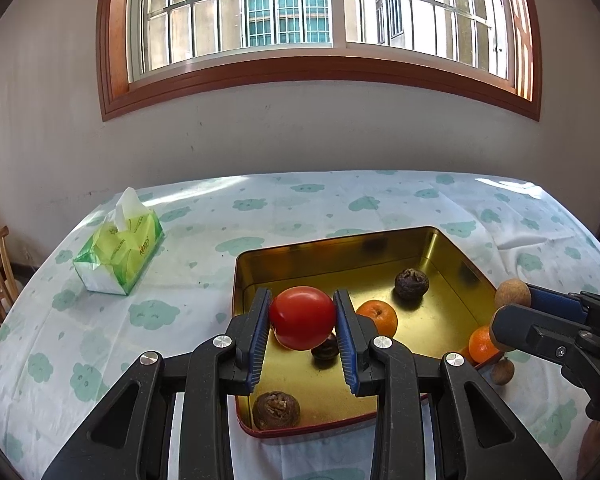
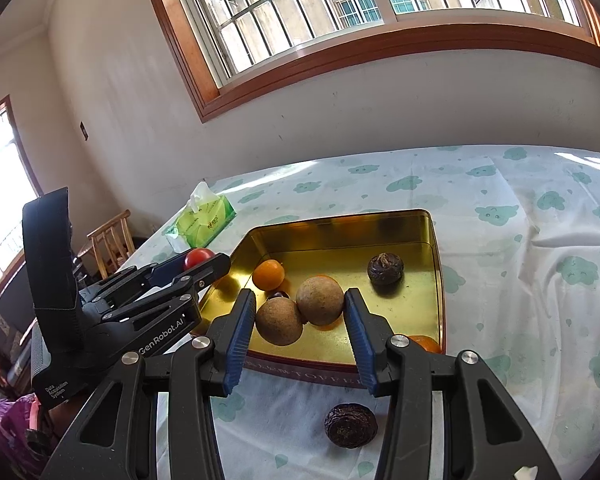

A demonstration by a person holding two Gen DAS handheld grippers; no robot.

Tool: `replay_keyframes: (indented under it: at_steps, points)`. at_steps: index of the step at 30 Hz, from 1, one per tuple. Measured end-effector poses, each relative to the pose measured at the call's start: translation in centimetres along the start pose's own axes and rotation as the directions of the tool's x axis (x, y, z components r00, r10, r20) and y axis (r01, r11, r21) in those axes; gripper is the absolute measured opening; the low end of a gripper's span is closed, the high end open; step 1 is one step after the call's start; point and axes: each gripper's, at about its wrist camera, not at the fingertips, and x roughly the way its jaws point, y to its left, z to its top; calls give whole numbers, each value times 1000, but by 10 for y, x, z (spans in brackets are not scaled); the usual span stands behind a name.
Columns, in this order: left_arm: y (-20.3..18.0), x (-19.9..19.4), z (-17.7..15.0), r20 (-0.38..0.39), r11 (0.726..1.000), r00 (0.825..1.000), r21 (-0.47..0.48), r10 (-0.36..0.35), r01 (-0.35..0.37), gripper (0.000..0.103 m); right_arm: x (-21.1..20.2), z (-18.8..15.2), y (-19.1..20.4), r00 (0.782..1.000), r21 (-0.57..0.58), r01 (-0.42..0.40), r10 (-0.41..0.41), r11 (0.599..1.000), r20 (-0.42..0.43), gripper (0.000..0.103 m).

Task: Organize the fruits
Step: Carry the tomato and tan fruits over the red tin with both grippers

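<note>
My left gripper (image 1: 302,317) is shut on a red tomato (image 1: 302,316) and holds it above the gold tin tray (image 1: 452,252). My right gripper (image 2: 300,318) is shut on two joined tan round fruits (image 2: 319,300) above the tray's near edge (image 2: 300,368); it also shows in the left wrist view (image 1: 512,312). In the tray lie an orange (image 1: 378,316), a dark wrinkled fruit (image 1: 411,284), another wrinkled brown one (image 1: 276,410) and a small dark fruit (image 1: 326,350). A second orange (image 1: 482,345) sits at the tray's right corner.
A green tissue pack (image 1: 120,244) lies on the clouded tablecloth at the left. A dark wrinkled fruit (image 2: 350,426) lies on the cloth before the tray. A tan fruit (image 1: 503,372) lies outside the tray's right corner. A wooden chair (image 2: 112,240) stands beyond the table's left edge.
</note>
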Motion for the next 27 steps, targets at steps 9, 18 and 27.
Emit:
replay_keyframes:
  at_steps: [9, 18, 27]
  points:
    - [2, 12, 0, -16, 1000, 1000, -10, -1, 1, 32, 6, 0, -1, 1000, 3, -1, 1, 1000, -6, 43]
    - [9, 21, 0, -33, 999, 999, -33, 1, -2, 32, 18, -1, -5, 1000, 6, 0, 0, 1000, -19, 43]
    - [7, 25, 1, -33, 1000, 999, -28, 3, -4, 32, 30, -1, -6, 999, -5, 12, -12, 1000, -38, 43]
